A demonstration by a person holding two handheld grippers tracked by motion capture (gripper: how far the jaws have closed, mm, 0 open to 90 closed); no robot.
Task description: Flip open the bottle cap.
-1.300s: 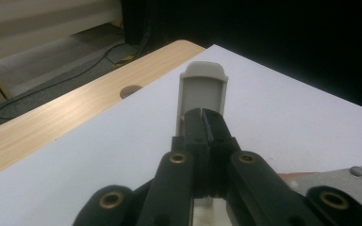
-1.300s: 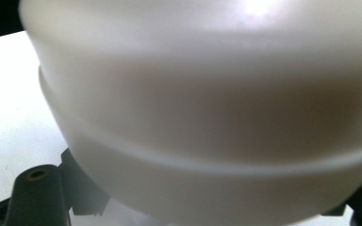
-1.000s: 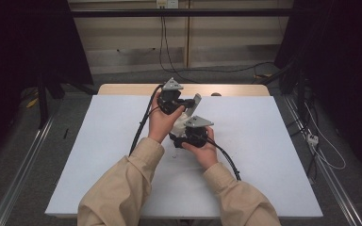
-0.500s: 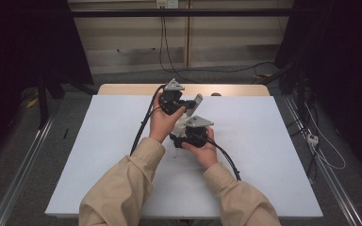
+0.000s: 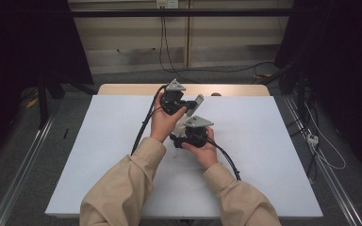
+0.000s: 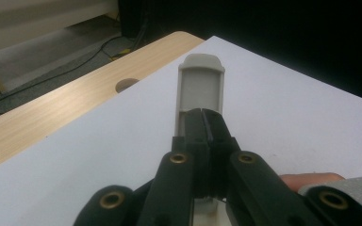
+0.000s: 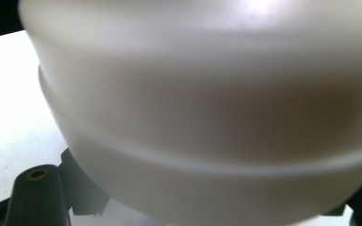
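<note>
Both tools were held above the middle of the white-covered counter (image 5: 99, 155), close together.

Left tool (image 6: 202, 117): jaws together, clamped on a flat grey-white piece (image 6: 200, 89) with a rounded end, which stuck out beyond the jaw tips. In the high view the same piece (image 5: 198, 100) angled up and to the right from the left tool (image 5: 184, 102). It looked like a lid or flip cap, though the exact kind could not be told.

Right tool (image 5: 181, 140): the right gripper view showed a pale, translucent rounded container (image 7: 207, 117) pressed very close to the camera, with a ridge running round its wall. The jaws themselves were hidden behind it; they were nearly closed, so judged clamped on a thin part of the container.

Contents: nothing could be made out inside the container; its wall was cloudy and blurred.

Progress, as judged: lid and container were each gripped and apart from one another. Whether they were to be joined or had been separated could not be told. Neither part rested on the counter.
</note>
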